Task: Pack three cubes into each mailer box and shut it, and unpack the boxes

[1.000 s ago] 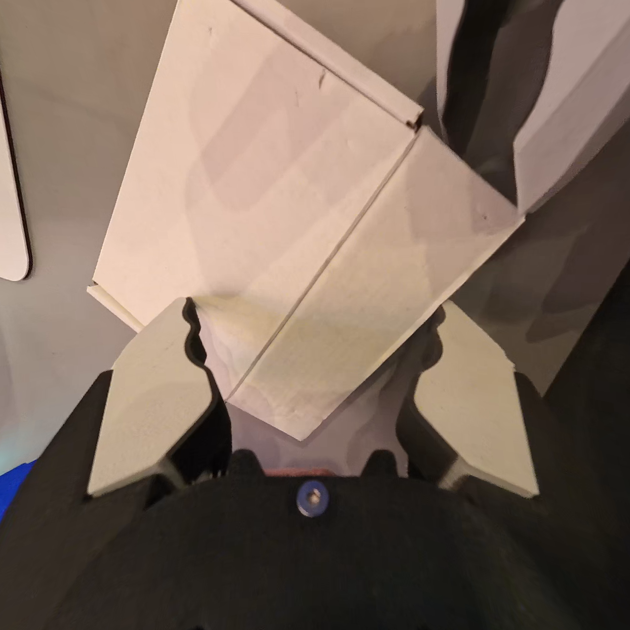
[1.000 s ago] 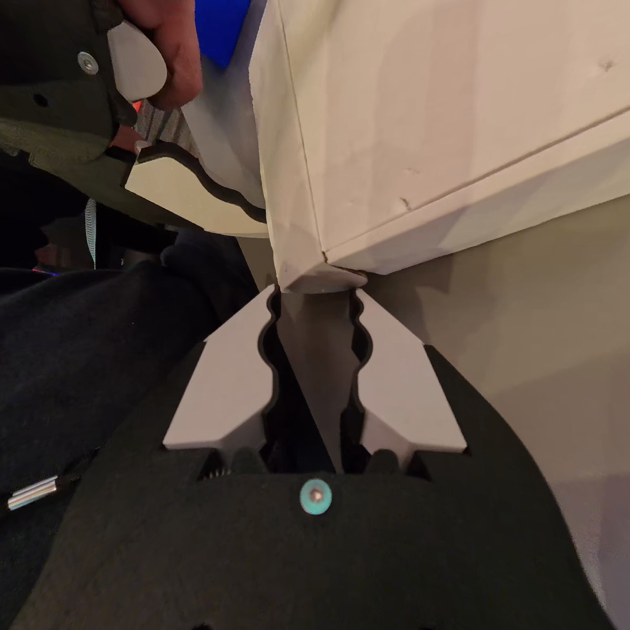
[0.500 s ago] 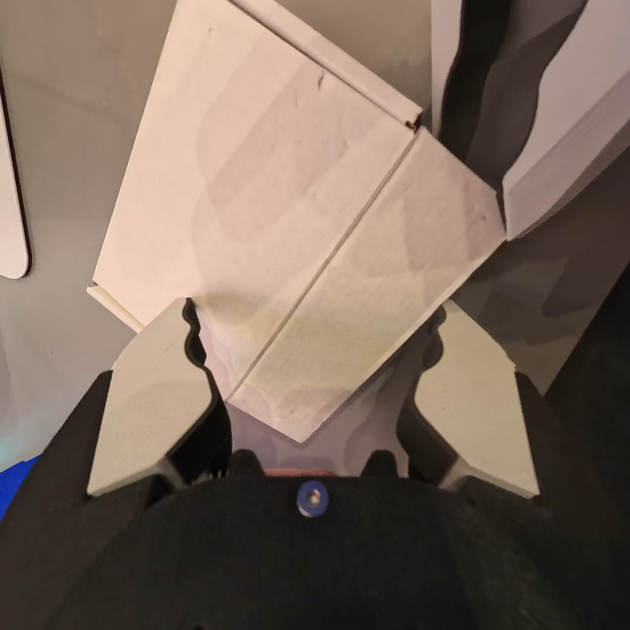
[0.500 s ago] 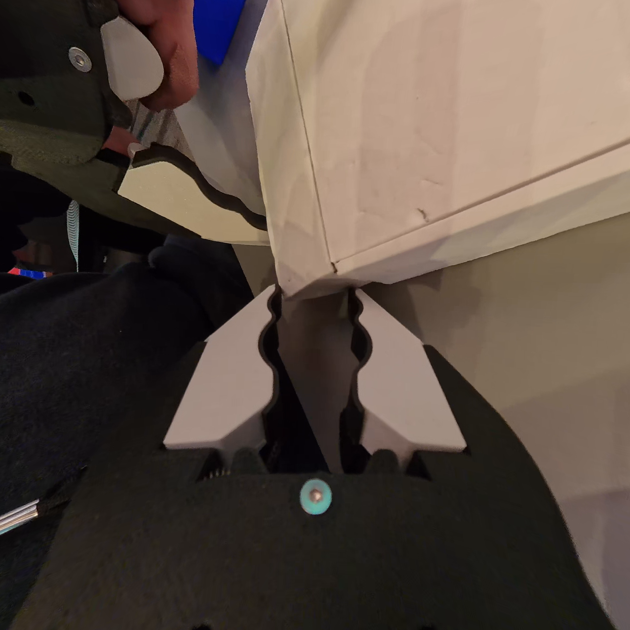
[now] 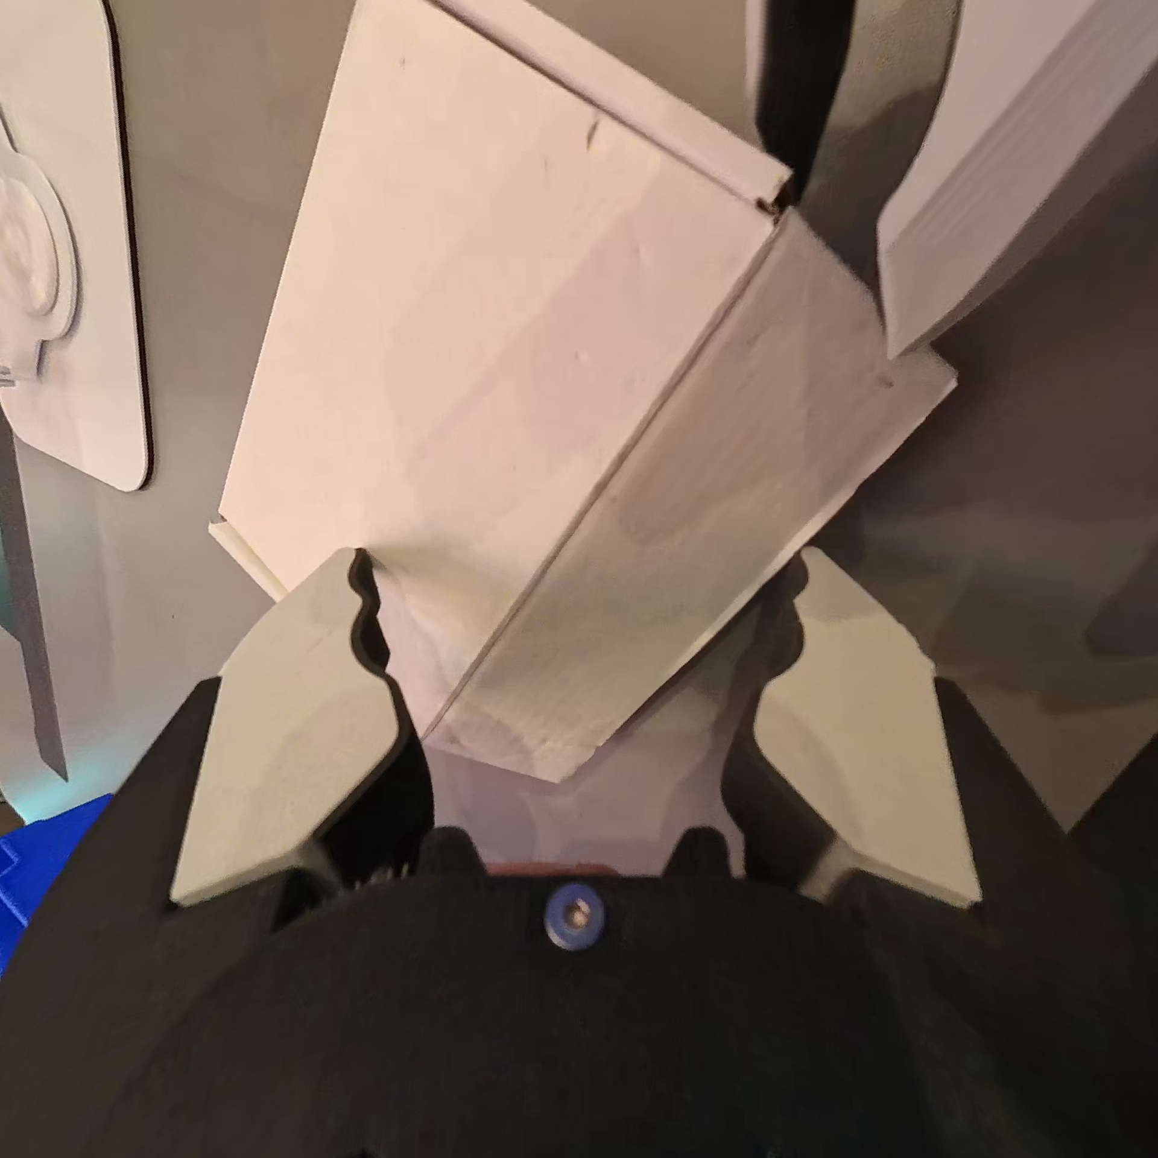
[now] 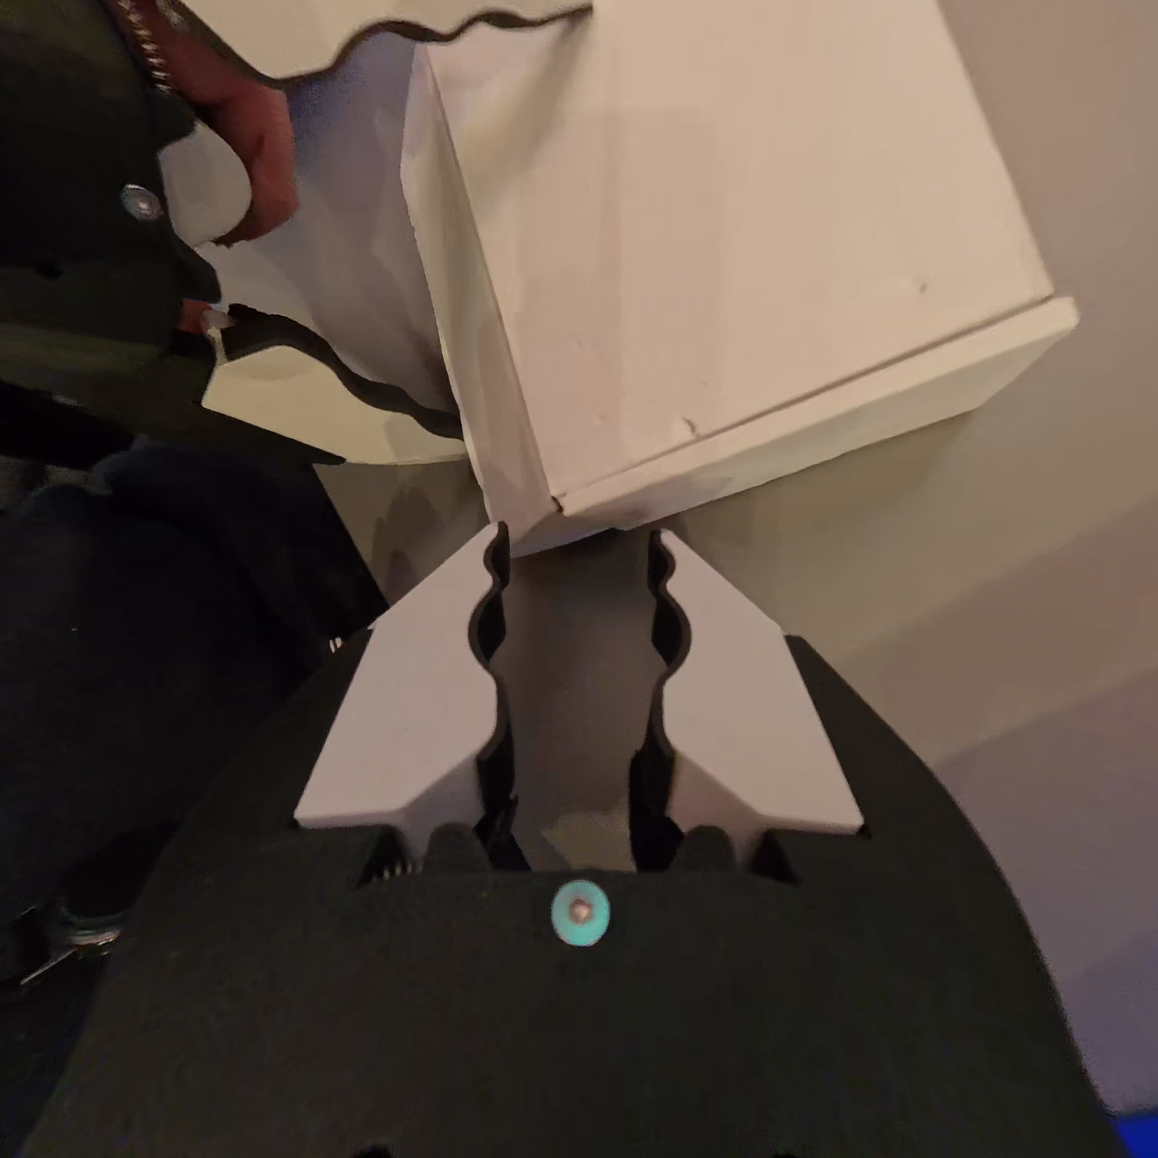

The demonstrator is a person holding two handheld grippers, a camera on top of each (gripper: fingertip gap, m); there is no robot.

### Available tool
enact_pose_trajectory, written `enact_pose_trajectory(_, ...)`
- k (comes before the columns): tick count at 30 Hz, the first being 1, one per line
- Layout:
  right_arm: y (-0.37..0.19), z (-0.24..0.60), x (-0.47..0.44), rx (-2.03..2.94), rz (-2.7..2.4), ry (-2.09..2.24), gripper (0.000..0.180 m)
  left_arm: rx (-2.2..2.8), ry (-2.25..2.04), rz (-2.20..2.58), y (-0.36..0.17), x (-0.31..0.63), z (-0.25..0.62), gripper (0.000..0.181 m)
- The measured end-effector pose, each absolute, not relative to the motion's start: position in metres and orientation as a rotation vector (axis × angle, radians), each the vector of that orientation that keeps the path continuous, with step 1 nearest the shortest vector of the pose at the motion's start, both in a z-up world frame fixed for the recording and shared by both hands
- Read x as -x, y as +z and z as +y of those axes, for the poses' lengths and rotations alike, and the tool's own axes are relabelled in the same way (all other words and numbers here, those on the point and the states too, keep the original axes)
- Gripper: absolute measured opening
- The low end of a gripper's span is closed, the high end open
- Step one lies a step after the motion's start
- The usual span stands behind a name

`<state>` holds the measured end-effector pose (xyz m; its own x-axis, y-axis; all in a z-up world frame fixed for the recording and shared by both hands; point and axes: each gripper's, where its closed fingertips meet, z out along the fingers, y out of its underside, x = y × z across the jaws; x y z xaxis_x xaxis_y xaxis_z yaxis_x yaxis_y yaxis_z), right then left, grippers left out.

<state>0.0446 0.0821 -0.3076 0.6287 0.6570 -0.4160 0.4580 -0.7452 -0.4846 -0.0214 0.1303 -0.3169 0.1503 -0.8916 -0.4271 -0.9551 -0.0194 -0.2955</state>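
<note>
A closed white mailer box (image 5: 501,344) is held off the grey table, tilted. My left gripper (image 5: 583,554) is shut on it, one finger on its top face and the other under its side wall. In the right wrist view the box (image 6: 720,250) fills the upper middle, with the left gripper's fingers (image 6: 301,401) clamped around its left end. My right gripper (image 6: 576,536) is partly open and empty, its tips just at the box's lower corner. Its fingers (image 5: 1002,156) show at the top right of the left wrist view, by the box's far corner. No cubes are in view.
A white board with a dark edge (image 5: 75,250) lies on the grey table (image 5: 188,94) to the left. A blue thing (image 5: 37,846) shows at the lower left. A person's hand (image 6: 263,144) and dark clothing (image 6: 156,626) are at the left of the right wrist view.
The box has swung with my left gripper, so more of its top and far end shows in the right wrist view. The white board has come further into the left view.
</note>
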Motion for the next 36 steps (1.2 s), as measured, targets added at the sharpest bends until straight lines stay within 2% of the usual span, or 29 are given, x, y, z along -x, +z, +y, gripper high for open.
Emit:
enact_pose_trajectory(3, -0.296, 0.094, -0.045, 2.436, -0.945, 0.693, 0.05, 1.939, 0.151, 1.739, -0.317, 0.02, 0.129, 0.121)
enact_pose_trajectory(6, -0.293, 0.105, -0.05, 2.39, -0.992, 0.527, 0.05, 1.983, 0.086, 1.715, -0.318, 0.016, 0.124, 0.134)
enact_pose_trajectory(10, -0.284, 0.11, -0.055, 2.306, -1.064, 0.394, 0.04, 2.013, 0.021, 1.669, -0.315, 0.012, 0.124, 0.133)
enact_pose_trajectory(13, -0.282, 0.108, -0.052, 2.254, -1.165, 0.353, 0.05, 2.009, 0.028, 1.671, -0.316, 0.012, 0.125, 0.134)
enact_pose_trajectory(19, -0.268, 0.11, -0.041, 2.127, -1.237, 0.345, 0.05, 2.03, -0.074, 1.632, -0.31, 0.011, 0.125, 0.13)
enact_pose_trajectory(23, -0.285, 0.114, -0.047, 2.171, -1.286, 0.264, 0.043, 2.019, -0.072, 1.631, -0.31, 0.012, 0.125, 0.13)
enact_pose_trajectory(29, -0.285, 0.116, -0.049, 2.189, -1.271, 0.288, 0.037, 2.148, -0.303, 1.298, -0.288, 0.036, 0.133, 0.106)
enact_pose_trajectory(31, -0.285, 0.116, -0.049, 2.197, -1.277, 0.289, 0.037, 2.192, -0.338, 1.12, -0.289, 0.054, 0.136, 0.1)
enact_pose_trajectory(35, -0.285, 0.116, -0.049, 2.213, -1.281, 0.294, 0.036, 2.229, -0.393, 0.906, -0.292, 0.078, 0.131, 0.076)
enact_pose_trajectory(36, -0.285, 0.117, -0.049, 2.216, -1.285, 0.292, 0.036, 2.252, -0.398, 0.904, -0.298, 0.079, 0.128, 0.075)
